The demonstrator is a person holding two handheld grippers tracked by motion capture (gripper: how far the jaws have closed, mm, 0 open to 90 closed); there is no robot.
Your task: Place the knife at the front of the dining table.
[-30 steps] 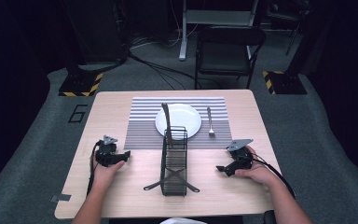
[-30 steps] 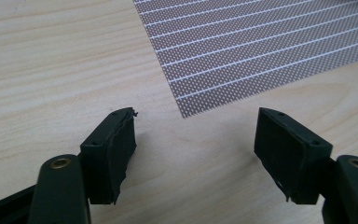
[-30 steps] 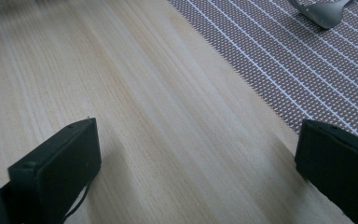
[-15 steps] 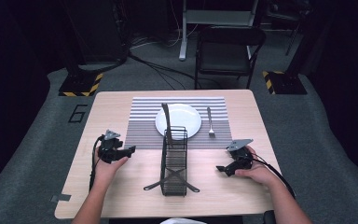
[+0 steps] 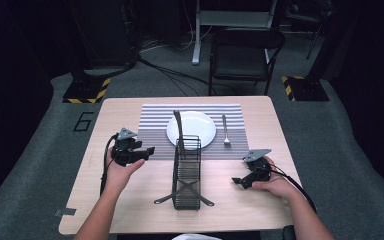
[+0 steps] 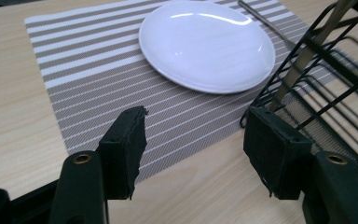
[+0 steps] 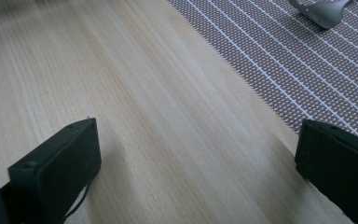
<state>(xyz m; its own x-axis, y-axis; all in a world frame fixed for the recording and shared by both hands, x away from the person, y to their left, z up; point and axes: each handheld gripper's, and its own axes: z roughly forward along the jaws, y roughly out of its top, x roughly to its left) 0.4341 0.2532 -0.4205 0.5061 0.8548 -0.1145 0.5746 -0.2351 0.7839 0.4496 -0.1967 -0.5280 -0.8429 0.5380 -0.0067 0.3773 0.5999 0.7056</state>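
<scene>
We find the right gripper (image 5: 239,182) resting near the table's (image 5: 130,210) front right edge, jaws wide apart with bare wood between them. The left gripper (image 5: 149,150) is held above the left side of the table, jaws about half open and just now closing, nothing between them; it points at the black wire rack (image 5: 186,175). That rack stands at the table's middle, a dark utensil (image 5: 179,131) leaning upright in its far end. Beyond it lies the striped placemat (image 6: 88,60) at the far edge, carrying the white plate (image 6: 207,44) and, to its right, a fork (image 5: 225,131)
</scene>
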